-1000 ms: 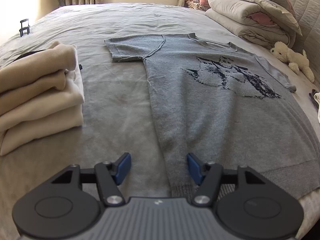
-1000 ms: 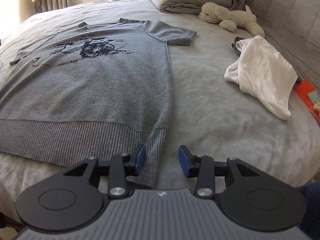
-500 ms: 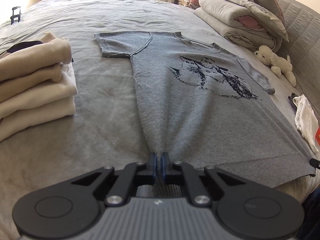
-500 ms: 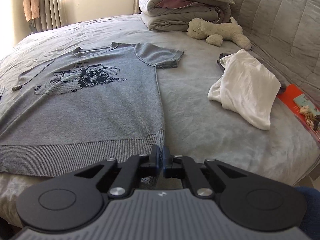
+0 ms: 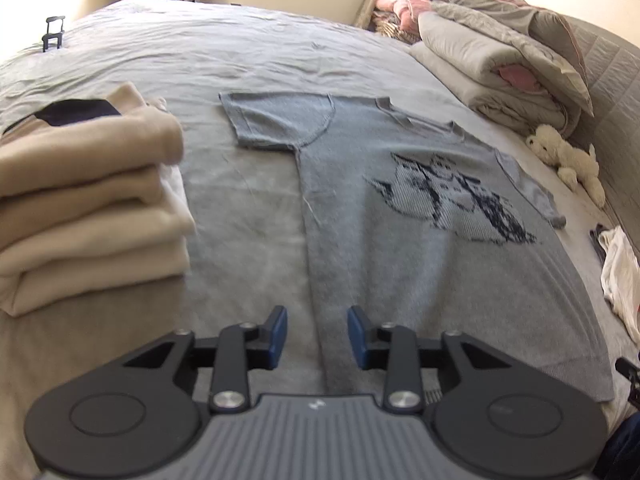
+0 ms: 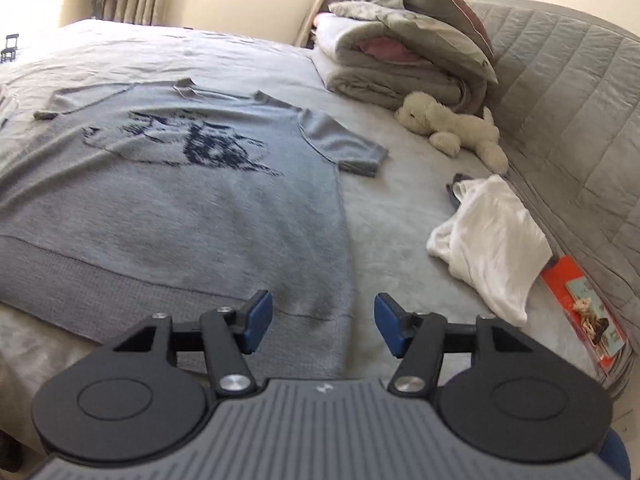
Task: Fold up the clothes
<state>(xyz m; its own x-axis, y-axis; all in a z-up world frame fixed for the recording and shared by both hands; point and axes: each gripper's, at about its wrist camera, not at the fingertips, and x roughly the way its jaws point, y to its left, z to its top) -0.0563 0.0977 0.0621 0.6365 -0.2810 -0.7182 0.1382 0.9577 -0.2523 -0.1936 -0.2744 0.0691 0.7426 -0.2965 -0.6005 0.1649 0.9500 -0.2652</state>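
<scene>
Left wrist view: grey knit T-shirt (image 5: 400,240) lies flat, front up, on the grey bed cover (image 5: 248,56), dark blue knitted motif (image 5: 452,200) on the chest. Collar points toward the far side of the bed, ribbed hem toward the camera. Left gripper (image 5: 317,336) hangs above the shirt's near left corner; its jaws have just been opening and now stand moderately apart, blue pads clear of the cloth, nothing pinched between them. The shirt's side seam runs up between the two fingers in this view. Stack of folded beige garments (image 5: 88,216) sits on the bed to the left of the shirt, near it but apart. Folded grey duvet (image 5: 500,64) is at the far right by the quilted headboard, with a white plush dog (image 5: 568,156) beside it.

Right wrist view: right gripper (image 6: 319,320) hangs over the shirt's near right corner (image 6: 320,300); jaws have just been opening and stand wider than the left pair, holding nothing. The ribbed hem lies flat under and to the left of the fingers. Frame is motion-blurred, so whether the corner fully rests on the cover is uncertain. Crumpled white garment (image 6: 492,240) lies to the right, well apart from the shirt, with a small dark item partly under its far end. An orange book (image 6: 584,312) lies at the bed edge against the headboard (image 6: 568,100).
</scene>
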